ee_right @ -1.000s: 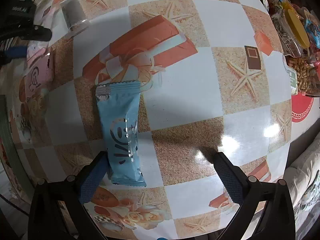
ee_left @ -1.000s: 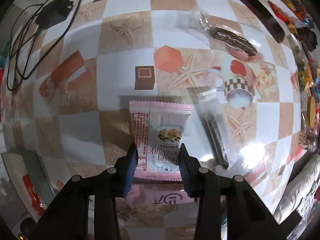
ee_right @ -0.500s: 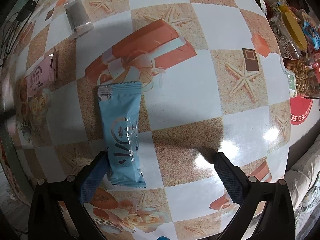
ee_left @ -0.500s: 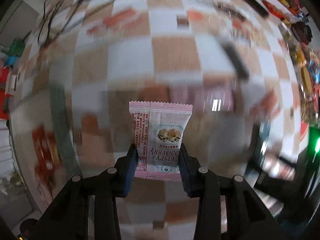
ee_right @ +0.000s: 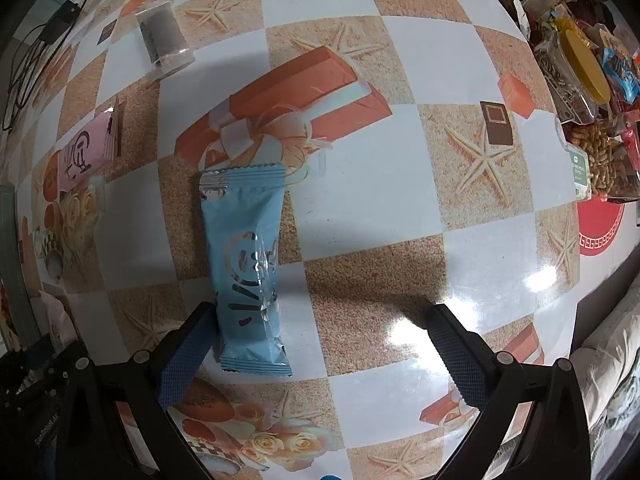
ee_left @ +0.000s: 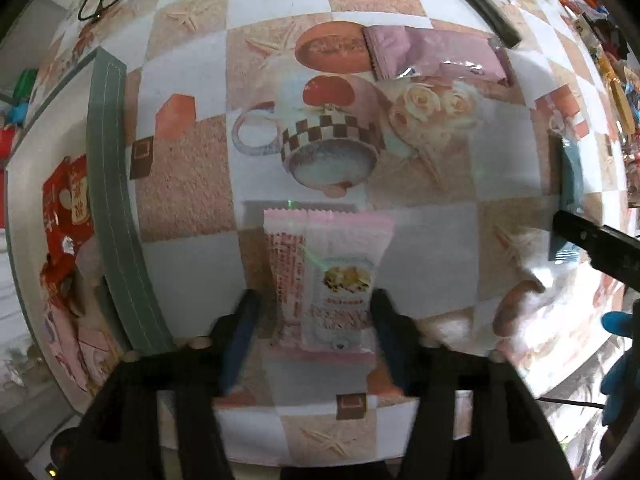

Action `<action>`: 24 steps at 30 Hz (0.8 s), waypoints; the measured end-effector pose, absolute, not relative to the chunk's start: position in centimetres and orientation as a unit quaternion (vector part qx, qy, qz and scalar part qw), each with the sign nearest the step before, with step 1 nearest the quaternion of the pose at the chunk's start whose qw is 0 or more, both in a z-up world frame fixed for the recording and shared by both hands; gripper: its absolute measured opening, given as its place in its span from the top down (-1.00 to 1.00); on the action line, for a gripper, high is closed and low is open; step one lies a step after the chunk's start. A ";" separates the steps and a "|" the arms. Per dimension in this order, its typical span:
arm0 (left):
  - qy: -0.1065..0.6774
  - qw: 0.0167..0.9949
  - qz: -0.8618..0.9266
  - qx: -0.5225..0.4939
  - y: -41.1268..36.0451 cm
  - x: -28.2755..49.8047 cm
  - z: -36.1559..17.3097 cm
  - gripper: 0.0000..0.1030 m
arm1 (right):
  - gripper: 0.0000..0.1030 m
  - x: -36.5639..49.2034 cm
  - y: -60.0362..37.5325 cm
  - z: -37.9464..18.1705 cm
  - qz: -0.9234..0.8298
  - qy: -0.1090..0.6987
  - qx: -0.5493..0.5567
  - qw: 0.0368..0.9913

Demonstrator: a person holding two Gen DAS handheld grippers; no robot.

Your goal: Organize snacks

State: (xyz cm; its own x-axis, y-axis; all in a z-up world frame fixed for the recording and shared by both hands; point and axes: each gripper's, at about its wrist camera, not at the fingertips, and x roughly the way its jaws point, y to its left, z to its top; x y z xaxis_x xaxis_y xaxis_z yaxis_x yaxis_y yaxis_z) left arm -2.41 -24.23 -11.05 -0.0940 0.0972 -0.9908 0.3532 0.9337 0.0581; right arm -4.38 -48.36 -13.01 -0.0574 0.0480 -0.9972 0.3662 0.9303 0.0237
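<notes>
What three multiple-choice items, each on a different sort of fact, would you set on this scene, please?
1. Where does the blue snack packet lie?
A. in a jar
B. on the table, beside one finger of the right gripper
C. on a plate

2. What colour is the jar lid?
A. yellow
B. green
C. black

3. How is the right gripper?
A. shut on the packet
B. shut on nothing
C. wide open

Answers:
1. B, it lies flat on the tablecloth next to that finger.
2. A, the lid shows yellow.
3. C, a broad gap separates its fingers, with nothing held.
</notes>
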 end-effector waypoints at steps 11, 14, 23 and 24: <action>0.739 0.648 -0.113 0.145 -23.0 -1.9 -12.4 -0.60 | -1.00 -4.3 -48.4 -13.0 -0.118 0.717 0.144 0.672; 0.740 0.647 -0.114 0.146 -23.3 -1.8 -12.8 -0.62 | -1.00 -4.3 -48.4 -13.0 -0.117 0.717 0.143 0.672; 0.739 0.647 -0.113 0.147 -23.5 -1.8 -13.2 -0.64 | -1.00 -4.3 -48.4 -13.0 -0.117 0.718 0.143 0.672; 0.739 0.648 -0.113 0.146 -23.5 -1.8 -13.2 -0.64 | -1.00 -4.2 -48.5 -13.0 -0.115 0.720 0.142 0.669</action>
State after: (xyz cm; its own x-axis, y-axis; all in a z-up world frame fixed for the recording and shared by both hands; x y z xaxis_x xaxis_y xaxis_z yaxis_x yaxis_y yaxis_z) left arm -1.77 -23.54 -13.15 -0.1184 0.0698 -0.9905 0.3626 0.9317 0.0223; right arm -4.17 -48.45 -12.97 -0.0636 0.0504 -0.9967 0.3590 0.9330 0.0243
